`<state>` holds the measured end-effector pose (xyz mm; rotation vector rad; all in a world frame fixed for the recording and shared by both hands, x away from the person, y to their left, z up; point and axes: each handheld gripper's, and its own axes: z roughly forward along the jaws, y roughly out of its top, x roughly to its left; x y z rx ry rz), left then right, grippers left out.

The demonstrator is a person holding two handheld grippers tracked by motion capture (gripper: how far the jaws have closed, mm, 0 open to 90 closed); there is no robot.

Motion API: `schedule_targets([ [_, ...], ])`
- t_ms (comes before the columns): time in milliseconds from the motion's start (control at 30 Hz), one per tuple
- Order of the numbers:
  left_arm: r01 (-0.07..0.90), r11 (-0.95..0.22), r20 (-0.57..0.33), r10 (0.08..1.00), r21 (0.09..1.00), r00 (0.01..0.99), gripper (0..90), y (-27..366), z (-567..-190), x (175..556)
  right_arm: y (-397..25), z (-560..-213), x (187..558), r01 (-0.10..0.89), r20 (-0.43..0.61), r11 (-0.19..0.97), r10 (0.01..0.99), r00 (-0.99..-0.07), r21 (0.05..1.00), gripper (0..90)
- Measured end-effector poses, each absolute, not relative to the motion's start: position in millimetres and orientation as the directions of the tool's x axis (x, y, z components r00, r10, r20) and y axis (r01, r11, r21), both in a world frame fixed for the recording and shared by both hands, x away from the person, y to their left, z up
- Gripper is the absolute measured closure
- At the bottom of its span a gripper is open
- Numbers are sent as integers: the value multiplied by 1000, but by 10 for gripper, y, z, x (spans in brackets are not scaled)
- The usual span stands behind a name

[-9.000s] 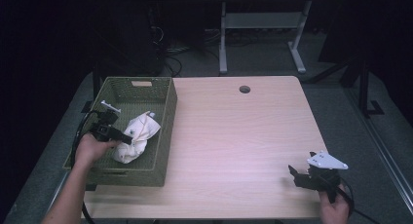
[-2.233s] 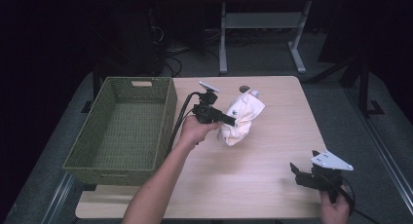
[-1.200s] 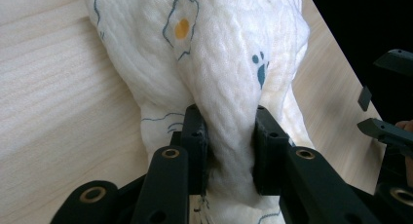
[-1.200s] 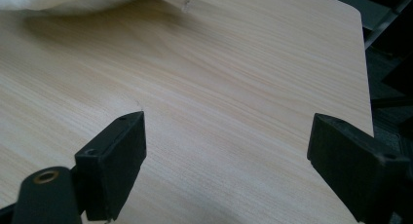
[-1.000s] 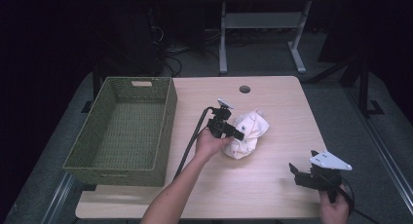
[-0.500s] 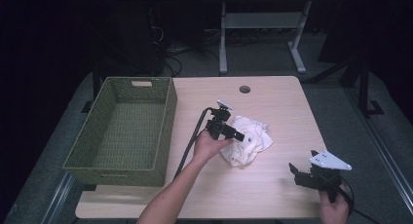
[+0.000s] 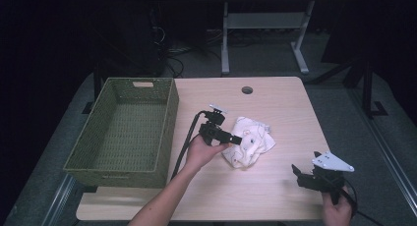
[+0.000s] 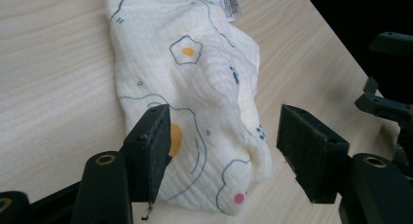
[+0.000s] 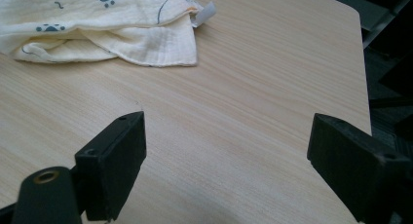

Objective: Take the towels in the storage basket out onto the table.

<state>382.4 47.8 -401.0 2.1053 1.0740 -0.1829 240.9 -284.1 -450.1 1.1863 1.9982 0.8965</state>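
Hovering with fingers [image 8: 146,151] spread, our left gripper [image 8: 221,156] straddles the printed cloth [image 7: 248,146], which lies crumpled mid-surface [image 7: 275,108], presumably freed for spreading. At five o'clock our right gripper [image 7: 298,173] waits, fingers apart; the basket [image 7: 164,137] at nine o'clock stands empty.

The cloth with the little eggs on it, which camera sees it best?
The left gripper view: the cloth lies close up, its egg prints clear. The high view shows it small, mid-table; the right gripper view catches just its edge.
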Motion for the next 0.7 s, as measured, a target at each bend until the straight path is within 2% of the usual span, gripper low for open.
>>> schedule_targets([
  [267, 710, -381, -389, 636, 593, 666, 344, 681, -3951, 3620, -2857, -4506, 2404, 472, -175, 357, 906, -386, 806, 139],
  [367, 710, -363, -398, 634, 604, 663, 340, 776, -3958, 3528, -2858, -4502, 2401, 469, -178, 359, 905, -386, 807, 138],
  [567, 695, -351, -402, 618, 627, 675, 326, 935, -4018, 3293, -2849, -4509, 2395, 474, -174, 358, 905, -388, 804, 139],
  [700, 668, -352, -375, 616, 655, 693, 318, 1032, -4091, 3082, -2843, -4496, 2374, 466, -178, 364, 901, -396, 807, 139],
])
